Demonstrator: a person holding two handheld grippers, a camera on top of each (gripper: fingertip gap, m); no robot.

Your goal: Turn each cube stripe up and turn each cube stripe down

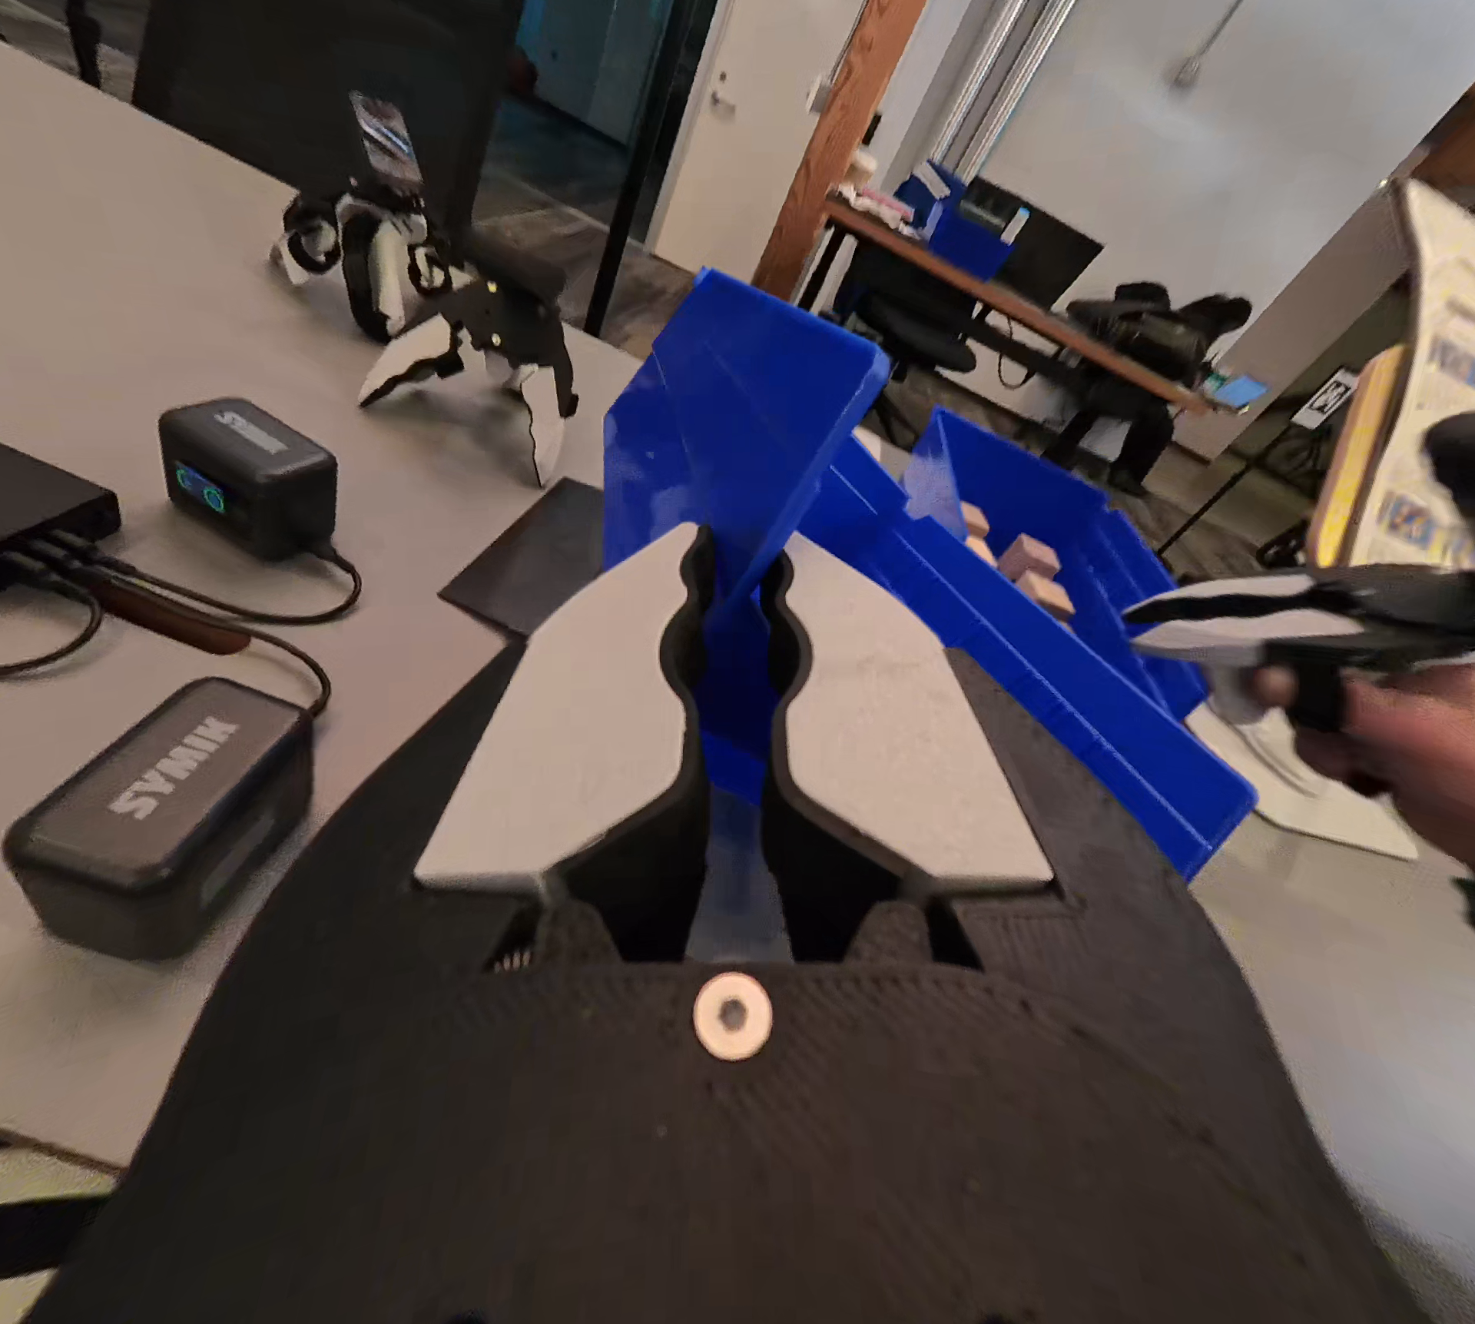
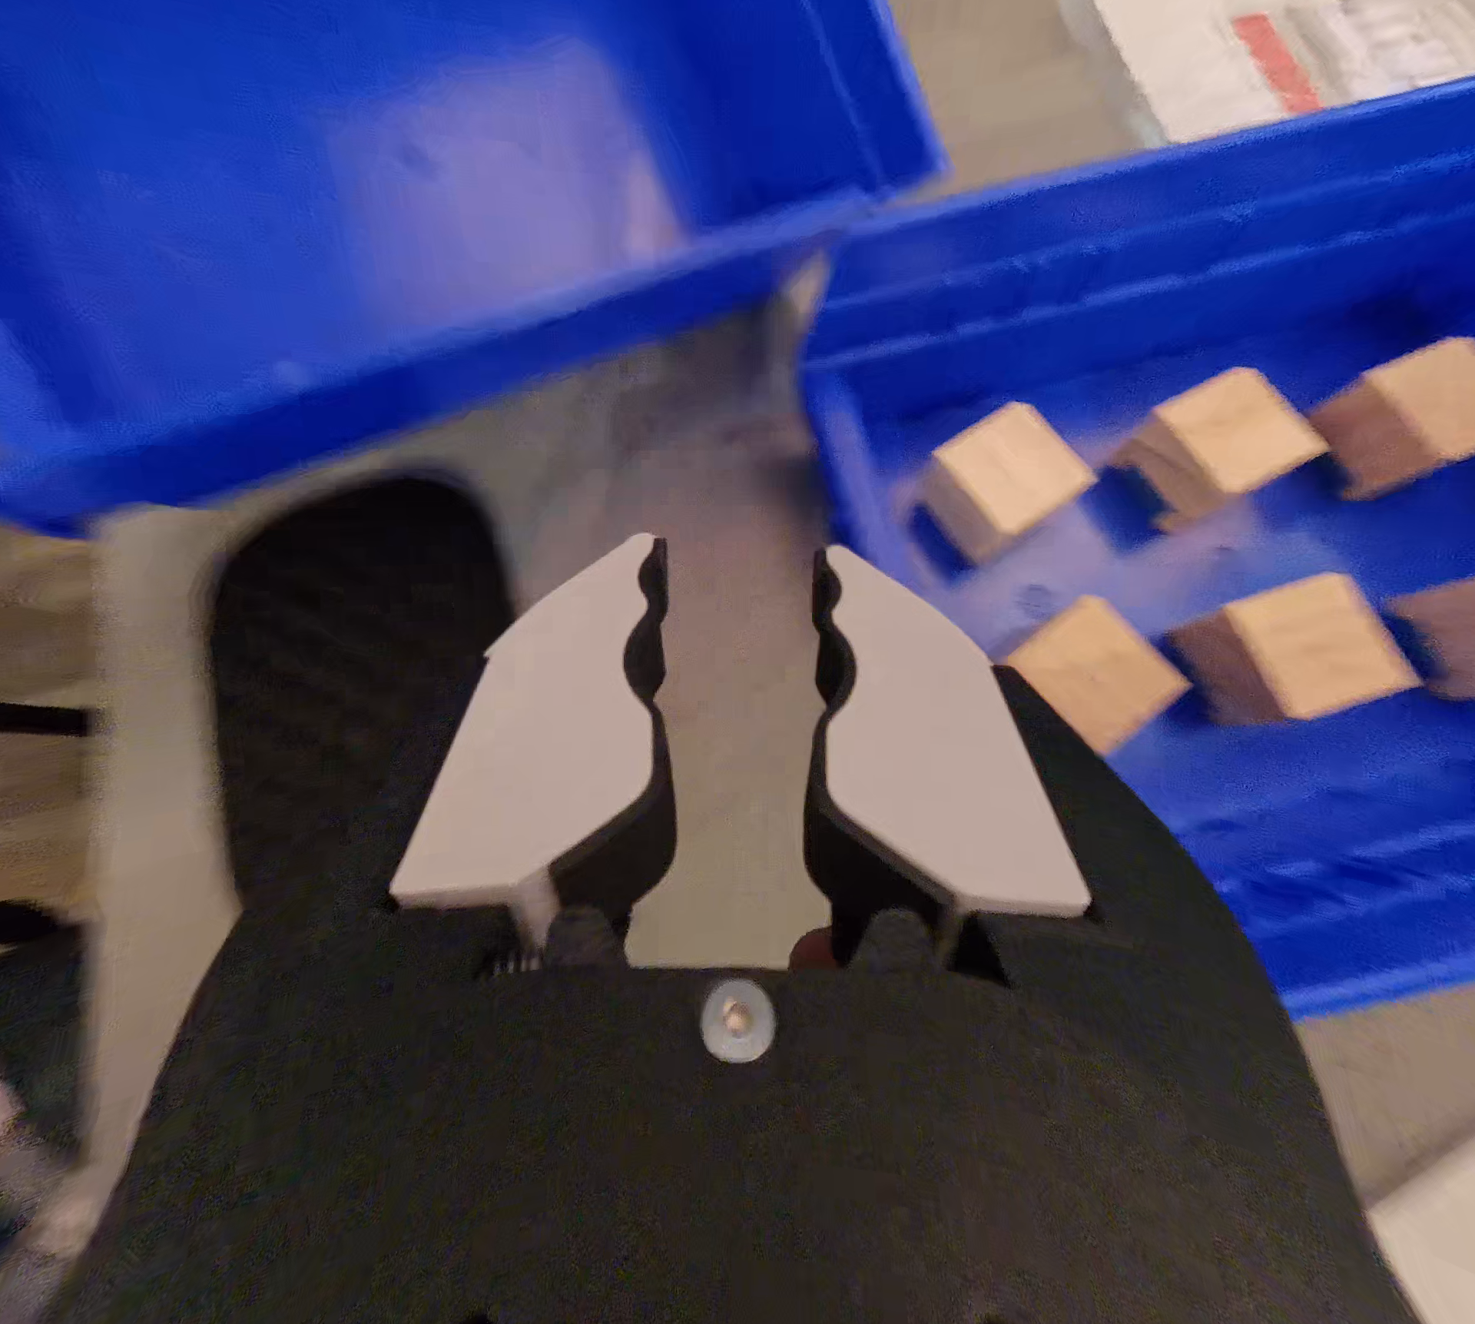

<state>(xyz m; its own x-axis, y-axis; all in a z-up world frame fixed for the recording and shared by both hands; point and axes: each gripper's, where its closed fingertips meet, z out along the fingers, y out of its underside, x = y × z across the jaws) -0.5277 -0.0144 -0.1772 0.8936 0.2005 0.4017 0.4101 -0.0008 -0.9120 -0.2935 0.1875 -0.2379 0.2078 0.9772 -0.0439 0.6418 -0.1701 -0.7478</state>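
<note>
The left claw (image 1: 733,571) was clamped on the wall of an empty blue bin (image 1: 742,391), which stood tilted up and rose ahead of its fingertips; the blue plastic filled the narrow space between both pads. The right claw (image 2: 738,567) had its fingers apart with only the grey surface (image 2: 718,455) showing between them, so it held nothing.

The wooden cubes (image 2: 1006,479) lay ahead and to the right of the right claw, close to its right finger but not touching it. They sat in two loose rows on the floor of a second blue bin (image 2: 1197,248). The picture was blurred there and I could not tell on which face any stripe was. From the left claw, the same cubes (image 1: 1030,559) showed to the right and a little beyond, inside that second bin, with the right claw (image 1: 1149,627) just beside its near wall.

The tilted bin had nothing inside, and its rim passed ahead of the right claw, to the left. A narrow gap of bare surface ran between the two bins, straight ahead of the right claw.

Left of the left claw the surface carried two dark cases (image 1: 160,815), cables, a black mat (image 1: 527,559) and a spare gripper (image 1: 479,344) lying farther away. Right of the second bin some papers (image 2: 1277,24) lay on the surface.
</note>
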